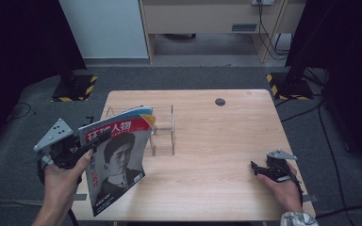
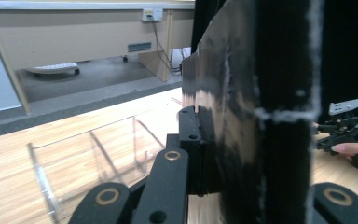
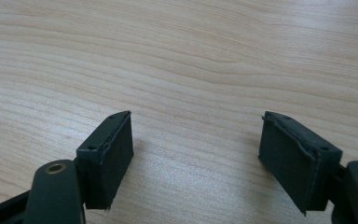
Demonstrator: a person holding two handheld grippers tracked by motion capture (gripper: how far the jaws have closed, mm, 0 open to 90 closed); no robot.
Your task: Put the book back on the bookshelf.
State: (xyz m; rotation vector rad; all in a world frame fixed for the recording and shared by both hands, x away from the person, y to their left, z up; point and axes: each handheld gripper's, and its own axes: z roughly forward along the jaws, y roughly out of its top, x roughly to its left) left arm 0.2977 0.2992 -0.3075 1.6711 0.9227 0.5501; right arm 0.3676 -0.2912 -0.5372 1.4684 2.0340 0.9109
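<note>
A: Magazine [image 1: 118, 160] status?

B: Clamped in the left gripper [image 1: 96, 140], jaws pinched on its upper edge. It hangs upright off the gripper, cover toward the person, lower corner down near the bench [image 1: 207, 141] front edge.

A: What's beyond it?

B: Clear acrylic rack [image 1: 162, 129] just past the magazine, standing on the bench, not touching it.

A: Right side?

B: Right gripper [image 1: 257, 169] rests low on the bench, well apart, jaws spread wide, nothing between them.

Magazine cover carries the readable print

The magazine [image 1: 118, 160] bears a white-on-red masthead whose last two large characters read "人物"; its smaller red text down the left edge is too small to read.
</note>
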